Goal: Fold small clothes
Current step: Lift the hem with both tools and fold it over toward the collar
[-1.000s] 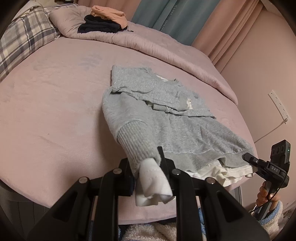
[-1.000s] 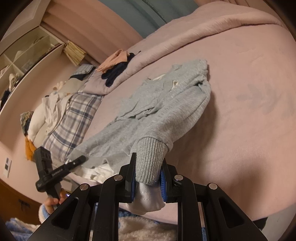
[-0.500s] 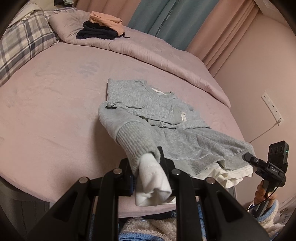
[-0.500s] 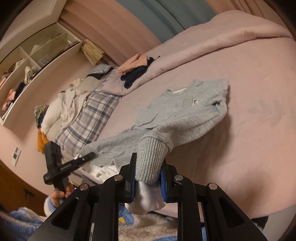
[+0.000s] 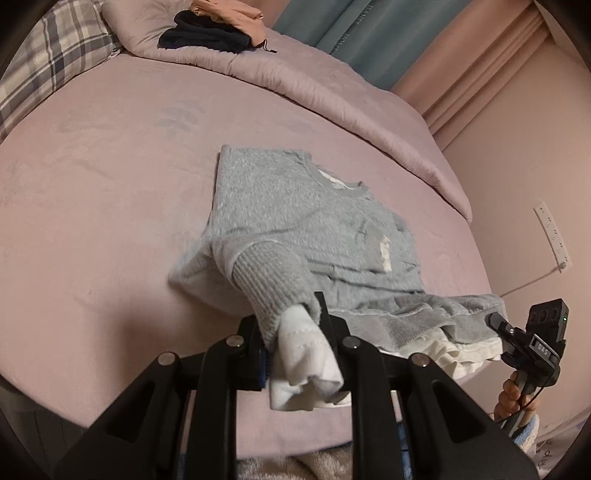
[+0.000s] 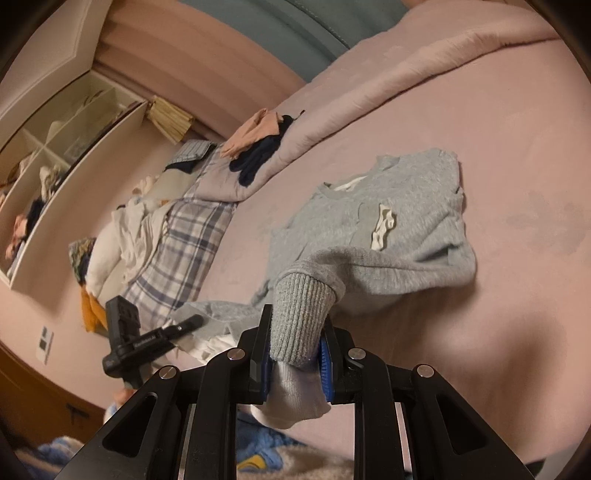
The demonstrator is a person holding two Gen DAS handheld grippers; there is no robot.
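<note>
A small grey sweater (image 5: 295,206) with a white under-layer lies on the pink bed (image 5: 92,229); it also shows in the right wrist view (image 6: 406,206). My left gripper (image 5: 291,325) is shut on one ribbed grey sleeve cuff (image 5: 273,284), white lining hanging out. My right gripper (image 6: 295,343) is shut on the other ribbed cuff (image 6: 299,317). Both sleeves are lifted and drawn over the sweater's lower body. The grey hem with its white edge (image 5: 454,343) bunches near the bed's edge.
A rolled pink duvet (image 5: 295,81) runs along the far side, with dark and peach clothes (image 5: 214,29) on it. A plaid pillow (image 5: 44,66) lies at the left. Shelves (image 6: 55,158) stand by the wall. A wall socket strip (image 5: 552,236) is at the right.
Both grippers have carried the cuffs forward over the sweater toward its collar. The sleeves now fold across the body and the hem has bunched up.
</note>
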